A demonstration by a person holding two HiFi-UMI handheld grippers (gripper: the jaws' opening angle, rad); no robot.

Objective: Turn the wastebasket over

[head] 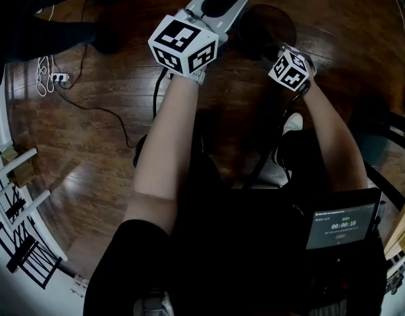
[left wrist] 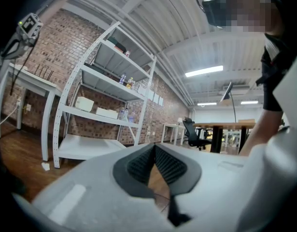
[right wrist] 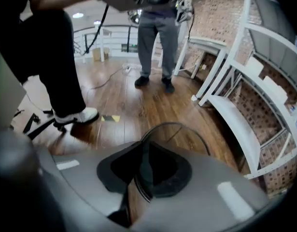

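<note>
The wastebasket (head: pixel 265 28) is a dark round mesh bin on the wood floor at the top of the head view, just right of my left gripper (head: pixel 223 4). My right gripper (head: pixel 271 54) points steeply down at its near edge. In the right gripper view the thin wire rim (right wrist: pixel 175 125) runs between the two dark pads (right wrist: pixel 170 170) of the right gripper (right wrist: pixel 144 151). The jaws stand slightly apart, with floor showing through the gap beside the rim. The left gripper (left wrist: pixel 154 148) points level at the room; its pads meet at the tips with nothing between them.
A person (right wrist: pixel 155 33) stands on the floor beyond the bin. White shelving (right wrist: pixel 245 120) runs along the brick wall to its right. Cables (head: pixel 90 104) and a power strip (head: pixel 57 78) lie to the left. My shoe (head: pixel 293 120) is close below the bin.
</note>
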